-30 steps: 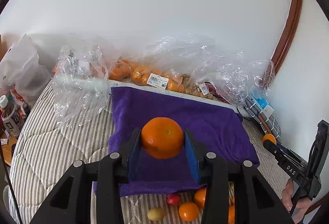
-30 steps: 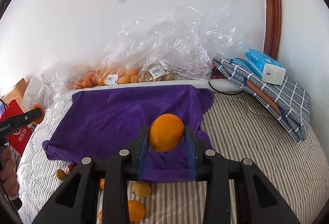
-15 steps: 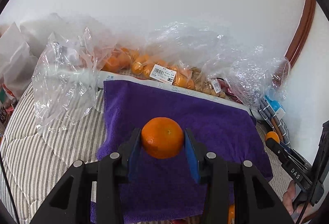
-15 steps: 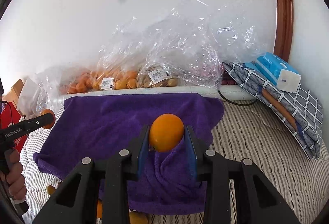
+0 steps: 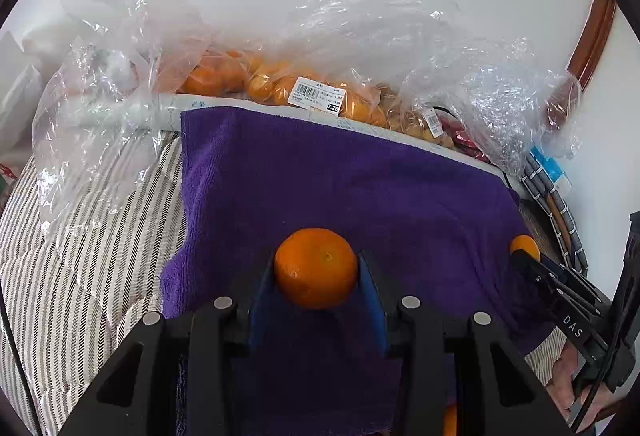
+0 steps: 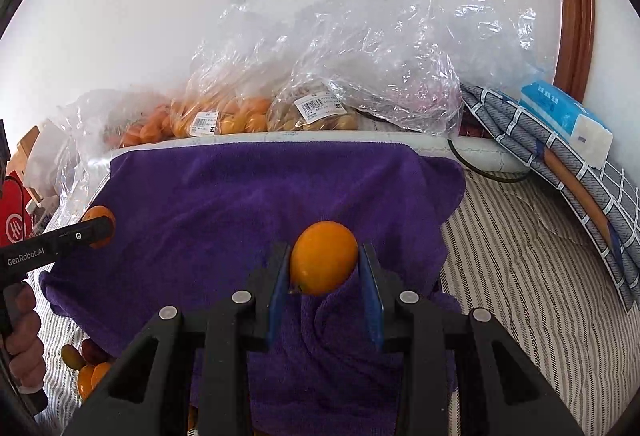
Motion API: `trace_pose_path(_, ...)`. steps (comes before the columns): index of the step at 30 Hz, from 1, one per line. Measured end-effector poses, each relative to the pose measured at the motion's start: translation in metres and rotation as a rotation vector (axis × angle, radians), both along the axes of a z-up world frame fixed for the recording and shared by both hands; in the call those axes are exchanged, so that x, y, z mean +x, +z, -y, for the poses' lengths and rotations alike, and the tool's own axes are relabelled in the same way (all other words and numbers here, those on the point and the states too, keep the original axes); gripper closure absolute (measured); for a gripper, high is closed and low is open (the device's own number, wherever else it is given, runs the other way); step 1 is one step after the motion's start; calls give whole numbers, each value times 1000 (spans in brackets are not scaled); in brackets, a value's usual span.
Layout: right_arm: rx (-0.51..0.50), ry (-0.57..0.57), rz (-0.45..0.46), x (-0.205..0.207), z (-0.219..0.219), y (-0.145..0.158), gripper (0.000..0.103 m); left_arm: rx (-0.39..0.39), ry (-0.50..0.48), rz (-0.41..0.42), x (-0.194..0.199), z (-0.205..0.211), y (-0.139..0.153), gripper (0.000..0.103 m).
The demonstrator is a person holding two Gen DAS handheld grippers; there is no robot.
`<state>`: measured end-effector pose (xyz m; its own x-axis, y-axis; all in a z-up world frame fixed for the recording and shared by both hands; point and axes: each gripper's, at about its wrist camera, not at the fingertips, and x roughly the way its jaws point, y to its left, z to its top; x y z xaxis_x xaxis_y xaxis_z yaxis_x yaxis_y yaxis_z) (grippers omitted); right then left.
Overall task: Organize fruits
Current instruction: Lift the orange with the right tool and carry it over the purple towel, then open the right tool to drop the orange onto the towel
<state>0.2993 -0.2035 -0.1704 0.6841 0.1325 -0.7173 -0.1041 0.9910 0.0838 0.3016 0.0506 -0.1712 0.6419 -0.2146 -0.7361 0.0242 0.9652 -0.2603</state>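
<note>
My left gripper (image 5: pixel 316 272) is shut on a round orange (image 5: pixel 316 268) and holds it over the near part of the purple towel (image 5: pixel 320 175). My right gripper (image 6: pixel 324 264) is shut on a smooth yellow-orange fruit (image 6: pixel 324 258) over the same towel (image 6: pixel 240 203), near its right side. Each gripper shows at the edge of the other's view, the right gripper (image 5: pixel 524 250) at the right and the left gripper (image 6: pixel 98 228) at the left, each with its fruit. Several loose small fruits (image 6: pixel 86 368) lie on the bedding in front of the towel.
Clear plastic bags of oranges (image 5: pixel 280 83) and other fruit (image 6: pixel 312 115) line the wall behind the towel. An empty-looking clear bag (image 5: pixel 92 123) lies at the left. A folded checked cloth (image 6: pixel 568 171) with a blue tissue pack (image 6: pixel 568 119) sits at the right. The bedding is striped (image 6: pixel 520 276).
Both grippers have moved forward over the purple towel, each still holding its fruit. The loose fruits in front of the towel have slid almost out of the left wrist view.
</note>
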Motion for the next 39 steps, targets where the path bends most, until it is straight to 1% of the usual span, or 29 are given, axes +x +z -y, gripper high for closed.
trace_pose_path(4,-1,-4,-13,2,2,-4,69,4,-6,-7,2,2,-4,64)
trace_pose_path(7,0,-8,-20,3,3,-6,69,35,-12,-3,1,6,-5,64)
trace_pose_path(12,1,-14,-16,2,4,-6,69,37,-31,-8,1,10,-7,64)
trace_pose_path(16,2,-13,-10,1,4,-5,69,74,-33,-8,1,14,-9,64)
trace_pose_path(18,3,-13,-10,0,4,-5,69,79,-35,-10,0,15,-9,64)
trace_pose_path(20,5,-12,-4,-3,3,-4,67,74,-35,-6,0,14,-8,64)
trace_pose_path(21,6,-12,1,-5,3,-4,62,70,-36,1,-1,13,-7,64)
trace_pose_path(22,6,-11,7,-8,2,-4,54,70,-35,5,-1,13,-7,64)
trace_pose_path(23,8,-11,15,-12,1,-3,50,72,-35,6,-2,13,-6,64)
trace_pose_path(24,12,-11,25,-15,1,-1,45,72,-36,5,-2,13,-5,62)
trace_pose_path(25,15,-9,36,-18,-1,1,42,72,-37,6,-3,13,-4,59)
trace_pose_path(27,10,-4,59,-24,-4,6,40,79,-34,18,-6,12,0,57)
trace_pose_path(30,-33,-17,70,-33,-12,13,36,101,-26,55,-15,14,10,55)
trace_pose_path(33,-61,-1,61,-45,-19,21,36,86,-47,84,-23,17,20,54)
trace_pose_path(36,-94,-9,76,-63,-23,31,36,114,-38,87,-33,20,32,54)
trace_pose_path(39,-84,-9,62,-77,-21,39,35,106,-46,100,-50,18,42,54)
